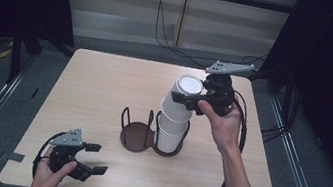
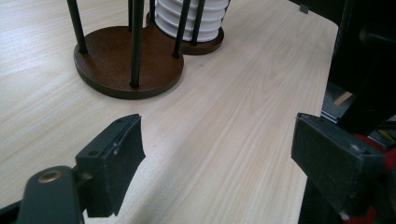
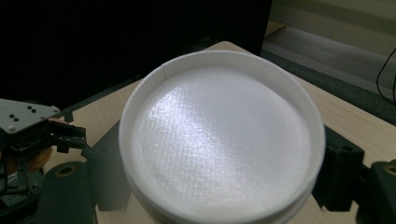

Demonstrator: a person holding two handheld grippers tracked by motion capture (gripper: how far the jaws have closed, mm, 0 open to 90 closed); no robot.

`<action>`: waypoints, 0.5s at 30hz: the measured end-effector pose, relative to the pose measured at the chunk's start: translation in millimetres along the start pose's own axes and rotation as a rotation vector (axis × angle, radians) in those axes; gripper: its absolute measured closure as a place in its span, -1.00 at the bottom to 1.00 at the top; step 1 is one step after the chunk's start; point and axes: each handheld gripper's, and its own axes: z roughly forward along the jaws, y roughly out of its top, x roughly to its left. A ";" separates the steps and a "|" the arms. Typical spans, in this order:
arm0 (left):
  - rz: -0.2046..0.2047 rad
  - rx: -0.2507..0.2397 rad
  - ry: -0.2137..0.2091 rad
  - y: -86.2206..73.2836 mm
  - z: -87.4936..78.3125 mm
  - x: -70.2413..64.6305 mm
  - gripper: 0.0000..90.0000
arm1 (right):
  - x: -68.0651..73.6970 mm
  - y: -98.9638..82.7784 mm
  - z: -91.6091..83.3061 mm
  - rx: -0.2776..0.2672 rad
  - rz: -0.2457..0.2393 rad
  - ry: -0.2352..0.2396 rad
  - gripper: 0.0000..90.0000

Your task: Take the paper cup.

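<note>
The left gripper (image 1: 93, 158) rests at the near-left corner of the table (image 1: 104, 89), well to the left of the rack (image 1: 140, 135) and nearer the person. Its 2 jaws stand wide apart with nothing between them — in the left gripper view only bare wood shows between the pads, with the rack beyond.

The rack sits mid-table: 2 round brown bases joined side by side, each ringed by thin black uprights. The left ring holds nothing. The right ring holds the stack (image 1: 170, 134) of white cups, nested upside down, their rims showing as white ribs between the uprights in the left gripper view (image 2: 189, 21).

Above the rack's right ring, the top cup (image 1: 183, 93) is tilted away from the stack's line, its flat bottom turned up and toward the right. It reaches down to the cups below; whether it is quite free of them cannot be told.

The right gripper (image 1: 193, 99) is up and to the right of the rack, clamped on that cup near its upper end — 1 jaw on each side. In the right gripper view the cup's round white bottom (image 3: 222, 144) lies between the 2 black jaws, which press its sides. The right hand (image 1: 223, 123) holds the gripper from the rack's right.
</note>
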 end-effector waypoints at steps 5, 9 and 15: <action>0.008 0.006 -0.006 0.2 0.5 -0.2 -0.63 | -2.4 1.7 -6.6 -0.053 0.023 0.000 -0.49; 0.001 0.006 0.011 0.0 -0.1 0.7 -0.63 | -2.8 3.4 -12.2 -0.075 0.025 0.006 -0.49; -0.006 0.000 0.027 -0.4 -2.2 4.2 -0.63 | -5.0 2.3 -18.7 -0.127 0.040 0.013 -0.49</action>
